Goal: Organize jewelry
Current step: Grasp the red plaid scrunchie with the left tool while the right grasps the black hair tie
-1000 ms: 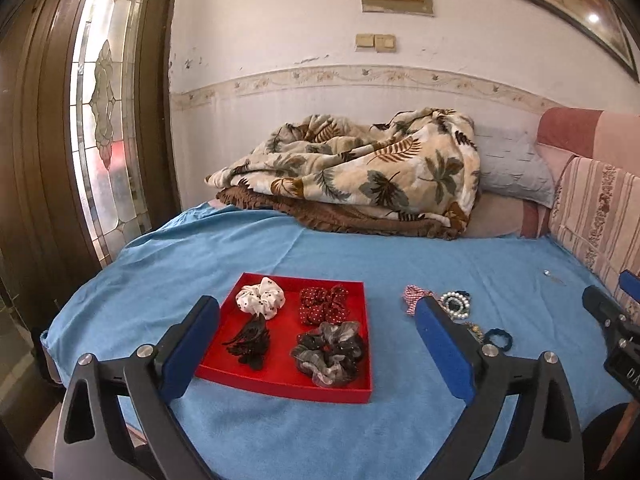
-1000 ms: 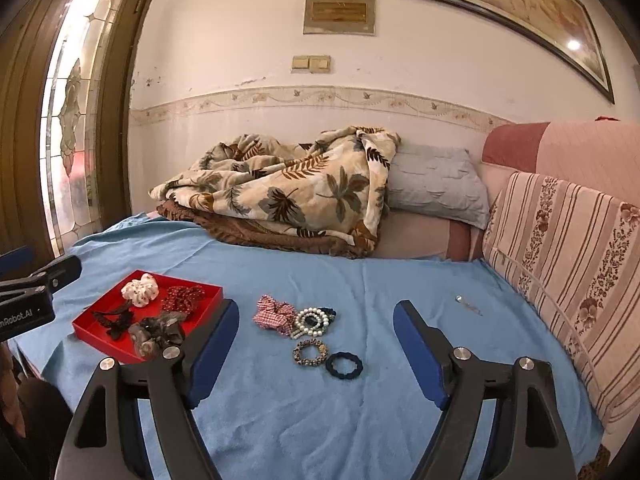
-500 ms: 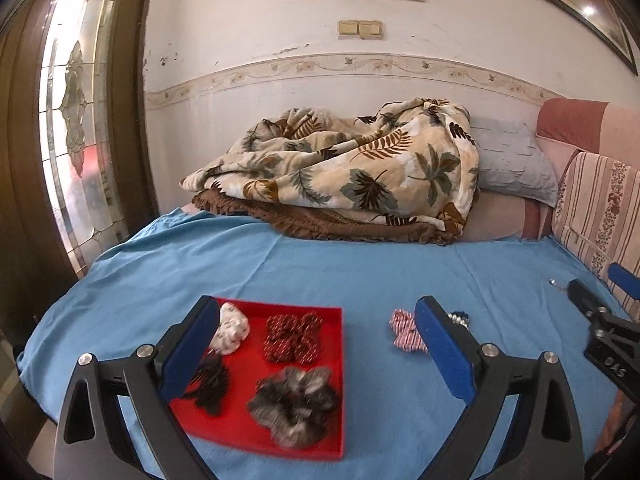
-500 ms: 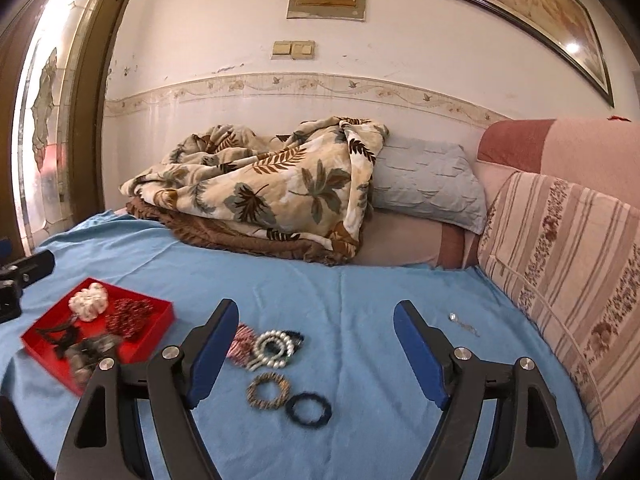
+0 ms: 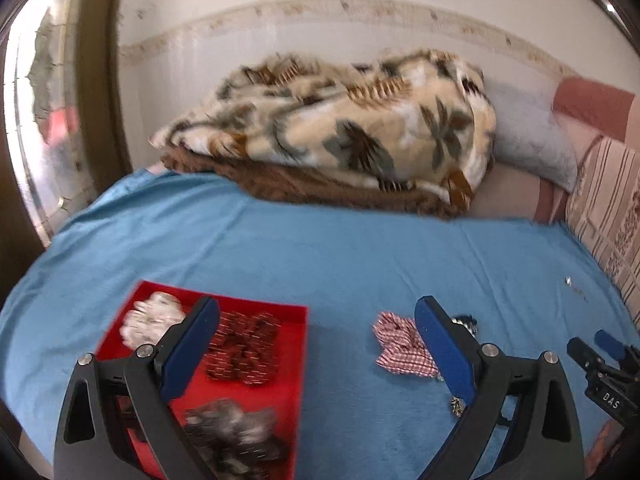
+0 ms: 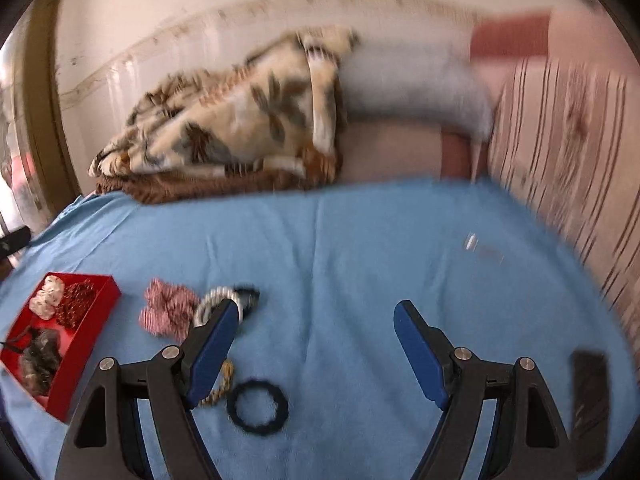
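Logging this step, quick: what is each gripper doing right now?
Left gripper: open, holding nothing.
Right gripper: open, jaws closing slightly, nothing between them.

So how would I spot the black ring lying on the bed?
Start at the blue bedsheet, then find the loose pile right of the red tray. Nearest the camera lies the black scalloped ring, flat and alone, plain black where its neighbours are gingham, pearl or gold.
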Demonstrator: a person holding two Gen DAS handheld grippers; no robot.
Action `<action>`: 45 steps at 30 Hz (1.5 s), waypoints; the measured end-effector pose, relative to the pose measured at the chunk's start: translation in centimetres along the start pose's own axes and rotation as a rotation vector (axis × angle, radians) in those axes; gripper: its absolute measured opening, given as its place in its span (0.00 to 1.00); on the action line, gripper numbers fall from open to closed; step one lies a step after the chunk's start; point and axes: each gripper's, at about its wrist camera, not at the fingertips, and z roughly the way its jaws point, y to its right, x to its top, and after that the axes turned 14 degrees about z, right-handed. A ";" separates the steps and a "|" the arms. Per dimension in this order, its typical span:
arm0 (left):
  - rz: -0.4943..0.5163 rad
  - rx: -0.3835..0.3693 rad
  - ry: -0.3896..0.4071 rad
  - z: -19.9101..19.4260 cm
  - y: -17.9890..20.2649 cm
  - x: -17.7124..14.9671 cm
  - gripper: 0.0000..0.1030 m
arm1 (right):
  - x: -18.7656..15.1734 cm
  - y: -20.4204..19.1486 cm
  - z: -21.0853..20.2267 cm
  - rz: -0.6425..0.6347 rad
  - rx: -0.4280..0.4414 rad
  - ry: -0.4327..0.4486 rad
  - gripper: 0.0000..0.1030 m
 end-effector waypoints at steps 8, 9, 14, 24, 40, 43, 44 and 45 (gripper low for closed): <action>0.099 -0.119 -0.134 7.4 5.4 -0.1 0.95 | -2.7 -0.2 3.8 -0.013 0.023 -0.269 0.41; 0.106 -0.121 -0.145 8.2 5.8 -0.2 0.94 | -3.0 -0.5 4.0 -0.033 0.011 -0.276 0.41; 0.096 -0.162 -0.217 11.1 6.7 -1.1 0.85 | -4.2 -0.8 5.4 -0.086 -0.036 -0.318 0.41; 0.146 -0.172 -0.283 13.9 7.8 -2.5 0.41 | -5.2 -1.4 6.3 -0.134 -0.075 -0.323 0.29; 0.027 -0.268 -0.201 5.9 5.9 -1.4 0.08 | -4.2 -2.5 3.3 -0.109 -0.005 -0.178 0.10; 0.011 -0.283 -0.159 2.8 4.9 -1.5 0.08 | -4.2 -3.0 2.6 -0.102 0.015 -0.160 0.10; 0.012 -0.282 -0.146 1.8 4.4 -1.5 0.08 | -4.3 -3.1 2.4 -0.101 0.019 -0.153 0.10; 0.016 -0.276 -0.135 1.0 4.1 -1.6 0.08 | -4.5 -3.4 2.0 -0.102 0.021 -0.143 0.10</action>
